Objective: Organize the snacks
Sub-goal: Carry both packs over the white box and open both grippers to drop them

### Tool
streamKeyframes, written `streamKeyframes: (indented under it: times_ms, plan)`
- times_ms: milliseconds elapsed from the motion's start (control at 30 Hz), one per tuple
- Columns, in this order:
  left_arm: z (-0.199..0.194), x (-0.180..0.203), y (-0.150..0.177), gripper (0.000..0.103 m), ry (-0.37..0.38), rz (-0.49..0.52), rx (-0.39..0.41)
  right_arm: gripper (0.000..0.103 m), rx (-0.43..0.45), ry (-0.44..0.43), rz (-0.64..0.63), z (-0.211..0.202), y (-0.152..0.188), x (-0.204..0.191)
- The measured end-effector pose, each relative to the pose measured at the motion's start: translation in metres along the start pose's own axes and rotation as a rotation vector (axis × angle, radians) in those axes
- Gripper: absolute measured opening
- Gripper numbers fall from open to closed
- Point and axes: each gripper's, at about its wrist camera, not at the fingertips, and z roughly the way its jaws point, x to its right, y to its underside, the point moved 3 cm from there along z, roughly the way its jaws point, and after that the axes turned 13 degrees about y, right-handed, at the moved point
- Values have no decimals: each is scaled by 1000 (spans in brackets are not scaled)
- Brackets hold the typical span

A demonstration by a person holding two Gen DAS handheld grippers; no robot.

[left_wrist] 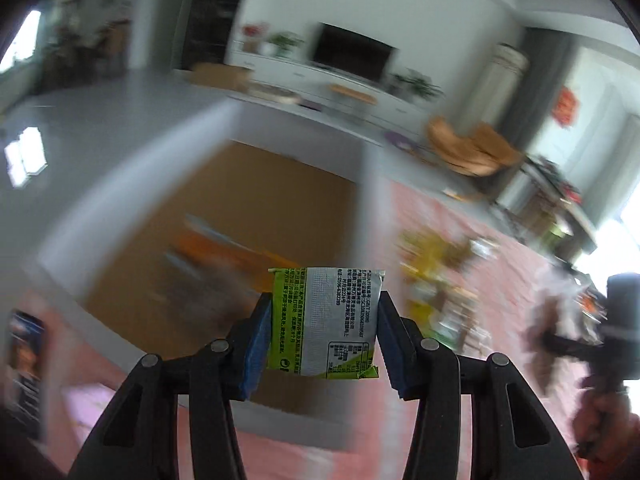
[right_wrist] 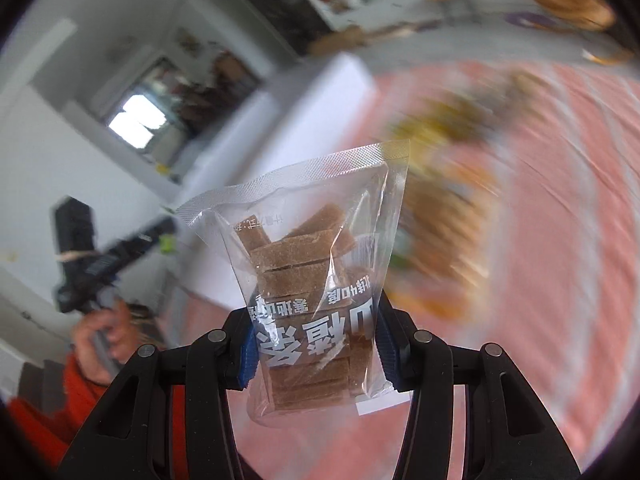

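Observation:
My left gripper is shut on a small green and silver snack packet, held upright between its blue pads above an open cardboard box with white flaps. Blurred orange packets lie inside the box. My right gripper is shut on a clear bag of brown snack strips, held up over the pink cloth. A blurred pile of yellow, green and brown snacks lies on the cloth beyond it. The same snack pile shows in the left wrist view, right of the box.
The other hand-held gripper shows at the right edge of the left view, and in the right view a hand in an orange sleeve grips the left tool. A dark packet lies left of the box. A TV cabinet stands far behind.

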Motion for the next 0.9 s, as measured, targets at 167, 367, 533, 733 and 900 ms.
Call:
streamKeyframes:
  times_ms: [167, 367, 533, 733, 900]
  plan:
    - [-6, -60, -31, 49, -142, -8, 11, 51, 40, -138, -92, 56, -78, -127]
    - [7, -84, -33, 88, -189, -1, -16, 97, -7, -134, -147, 126, -105, -202]
    - [-6, -76, -15, 93, -147, -57, 42, 97, 75, -58, -184, 110, -97, -185]
    - [-11, 63, 48, 102, 117, 105, 19, 97, 156, 231, -222, 65, -38, -72]
    - [40, 175, 148, 103, 281, 278, -175, 97, 102, 606, -186, 30, 43, 62]
